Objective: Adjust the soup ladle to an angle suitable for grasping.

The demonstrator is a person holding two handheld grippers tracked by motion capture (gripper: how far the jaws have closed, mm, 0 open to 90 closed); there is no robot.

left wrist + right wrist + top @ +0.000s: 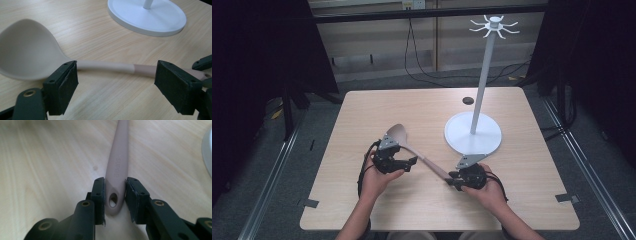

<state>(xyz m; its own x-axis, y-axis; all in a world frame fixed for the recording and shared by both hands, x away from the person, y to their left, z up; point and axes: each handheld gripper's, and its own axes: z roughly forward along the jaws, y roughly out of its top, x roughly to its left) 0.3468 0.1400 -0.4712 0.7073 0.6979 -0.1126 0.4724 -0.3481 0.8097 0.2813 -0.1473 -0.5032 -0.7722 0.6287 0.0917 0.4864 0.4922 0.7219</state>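
I have the spoon (414, 148) lying slantwise on the table (362, 200), just beside the white stand (473, 132). My right gripper (114, 200) pinches the handle end by its hanging hole. My left gripper (115, 87) is spread wide across the neck, not touching it. I reckon the aim is hanging it on the stand's hooks (494, 25), though that's a guess. Next I'd lift the handle, steadying near the bowl.

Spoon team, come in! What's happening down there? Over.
Right gripper shut on spoon handle end. Left gripper open, jaws straddling the handle. White stand close beside. Over.
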